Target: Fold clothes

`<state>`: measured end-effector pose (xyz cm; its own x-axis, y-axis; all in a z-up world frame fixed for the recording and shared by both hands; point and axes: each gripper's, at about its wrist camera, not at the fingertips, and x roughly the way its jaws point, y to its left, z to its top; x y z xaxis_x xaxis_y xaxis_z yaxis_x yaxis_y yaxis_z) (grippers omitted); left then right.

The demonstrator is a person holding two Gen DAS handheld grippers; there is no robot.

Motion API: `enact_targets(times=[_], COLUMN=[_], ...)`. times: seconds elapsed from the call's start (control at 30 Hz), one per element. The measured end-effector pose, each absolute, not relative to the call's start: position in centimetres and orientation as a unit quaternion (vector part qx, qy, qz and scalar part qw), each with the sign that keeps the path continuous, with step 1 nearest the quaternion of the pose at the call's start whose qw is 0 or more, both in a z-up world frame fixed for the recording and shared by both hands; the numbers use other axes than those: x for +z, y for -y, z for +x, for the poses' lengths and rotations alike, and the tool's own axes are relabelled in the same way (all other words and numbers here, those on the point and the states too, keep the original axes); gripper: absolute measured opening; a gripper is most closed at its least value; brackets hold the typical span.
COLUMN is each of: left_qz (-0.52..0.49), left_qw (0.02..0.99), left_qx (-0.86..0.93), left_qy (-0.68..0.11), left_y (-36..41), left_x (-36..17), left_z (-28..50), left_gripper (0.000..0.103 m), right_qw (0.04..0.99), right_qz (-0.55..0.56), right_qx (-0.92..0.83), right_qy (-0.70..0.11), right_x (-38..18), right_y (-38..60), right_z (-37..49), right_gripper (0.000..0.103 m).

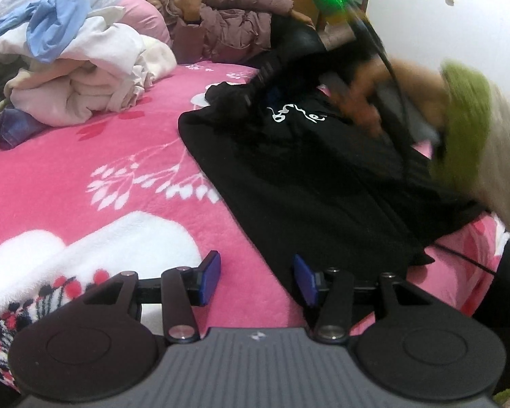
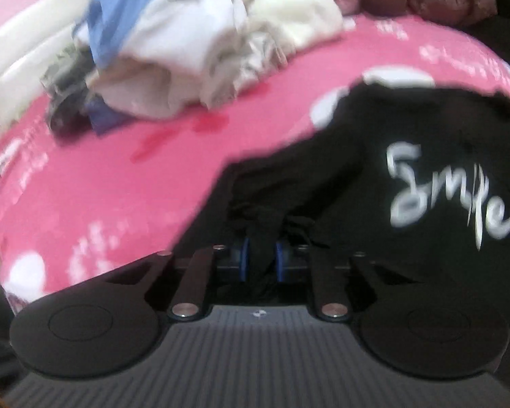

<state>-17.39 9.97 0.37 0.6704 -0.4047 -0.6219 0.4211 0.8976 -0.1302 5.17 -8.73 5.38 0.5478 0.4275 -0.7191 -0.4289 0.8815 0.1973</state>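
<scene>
Black shirt point(image 2: 374, 176) | flat, "Smile" print upward | hem pinched by right tool point(image 2: 261, 258)

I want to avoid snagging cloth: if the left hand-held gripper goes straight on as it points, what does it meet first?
Probably the pink blanket, next to the edge of the black shirt. The left hand-held gripper is open and empty; depth is unclear.

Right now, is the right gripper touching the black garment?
Touching. The right wrist view shows the right gripper with its blue pads closed on a bunched fold of the black garment.
</scene>
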Motion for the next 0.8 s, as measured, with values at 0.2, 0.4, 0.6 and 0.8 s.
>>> enact_targets(times=[0.2,0.4,0.6,0.8], left_qz=[0.000,-0.009,-0.018,-0.021], left_qw=[0.910,0.909,0.907,0.905], left_qx=[-0.231,-0.232,-0.242,-0.247], left_qy=[-0.344,-0.345,-0.344,-0.346], left_y=[-10.4,-10.8,-11.3,-11.7], left_x=[0.5,0.4,0.5,0.8], left_z=[-17.4,-17.9,-18.3,-18.8], left_gripper=[0.050,0.050,0.049,0.049], right_qw=[0.884,0.865,0.833,0.796], right_qz=[0.043,0.209,0.263,0.242], right_qx=[0.267,0.239,0.268,0.380], right_qy=[-0.382,-0.388,-0.406,-0.405], right_x=[10.6,9.6,8.5,11.0], right_y=[5.0,4.0,7.9,12.2], right_z=[13.4,20.8,18.0,9.7], right_gripper=[0.014,0.056,0.063,0.061])
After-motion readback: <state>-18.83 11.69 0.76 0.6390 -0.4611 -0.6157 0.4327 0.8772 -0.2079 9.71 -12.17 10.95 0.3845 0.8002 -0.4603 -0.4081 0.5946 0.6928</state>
